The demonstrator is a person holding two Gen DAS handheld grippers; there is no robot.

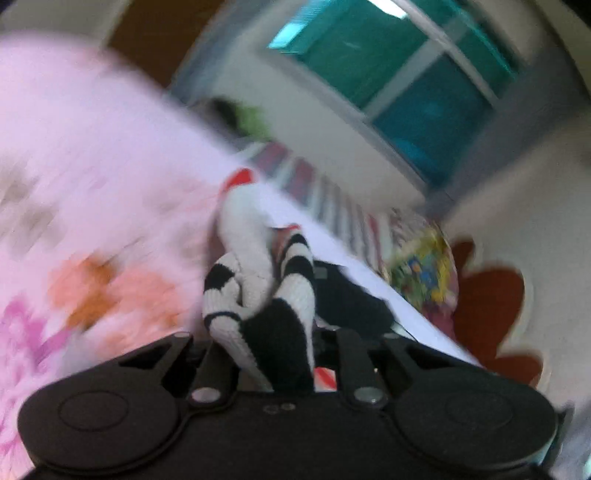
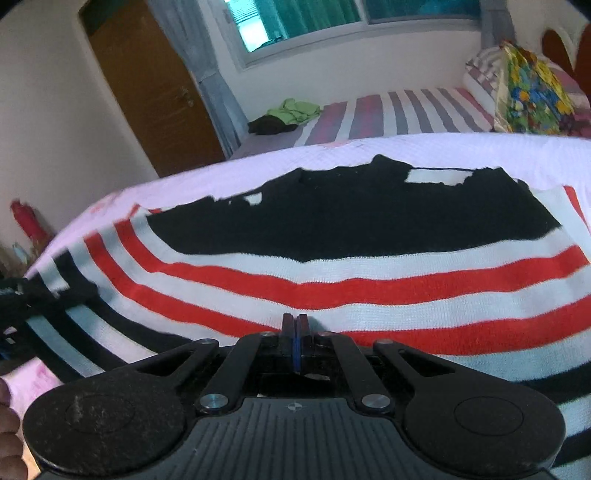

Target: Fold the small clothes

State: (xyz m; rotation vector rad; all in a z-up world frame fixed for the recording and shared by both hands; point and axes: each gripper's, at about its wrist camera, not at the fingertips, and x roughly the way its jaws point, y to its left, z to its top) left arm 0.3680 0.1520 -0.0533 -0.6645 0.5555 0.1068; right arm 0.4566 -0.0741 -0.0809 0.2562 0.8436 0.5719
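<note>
A small knitted sweater (image 2: 332, 266) with a black top and red, white and black stripes lies spread on a pink sheet (image 2: 406, 147) on the bed. My right gripper (image 2: 295, 325) is shut, its tips touching the near hem of the sweater; I cannot tell if fabric is pinched. In the blurred left wrist view, my left gripper (image 1: 273, 354) is shut on a bunched black-and-white striped part of the sweater (image 1: 258, 295), held up off the pink floral sheet (image 1: 92, 184). The left gripper's fingers are hidden by the fabric.
A striped mattress (image 2: 388, 114) lies beyond the pink sheet, with green and dark clothes (image 2: 288, 114) at its far end and a colourful pillow (image 2: 532, 96) at the right. A wooden door (image 2: 147, 81) and a window (image 2: 314, 18) are behind the bed.
</note>
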